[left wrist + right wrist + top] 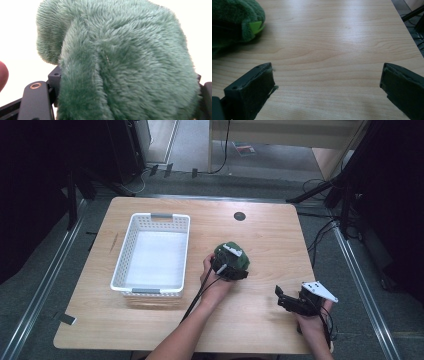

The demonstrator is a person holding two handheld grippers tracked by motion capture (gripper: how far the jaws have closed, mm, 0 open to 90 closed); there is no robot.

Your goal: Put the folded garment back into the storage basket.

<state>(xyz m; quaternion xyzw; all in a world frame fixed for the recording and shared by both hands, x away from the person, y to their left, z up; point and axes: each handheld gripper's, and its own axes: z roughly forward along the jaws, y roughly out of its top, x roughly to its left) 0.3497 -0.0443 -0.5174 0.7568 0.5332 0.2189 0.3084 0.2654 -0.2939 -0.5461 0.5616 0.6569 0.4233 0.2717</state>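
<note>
- The left gripper [231,265] sits near the middle of the table [265,315], clamped on the green plush toy [235,257]; in the left gripper view the fur [125,65] bulges between the black jaws, which squeeze it from both sides.
- The right gripper [295,301] rests at about 4 o'clock from the toy, well apart, its jaws standing wide with nothing but bare wood between them.
- The white basket [125,260] stands at 9 o'clock from the toy, so I judge the step in hand to be lifting the toy for a carry that way.
- To do it well: lift straight up first, clear the near rim, and keep the squeeze steady, as soft fur can slip.
- How deep the grip goes is hard to tell; fur hides the pads.
- The toy's shape and face are hidden, apart from a bright green tab [257,26].
</note>
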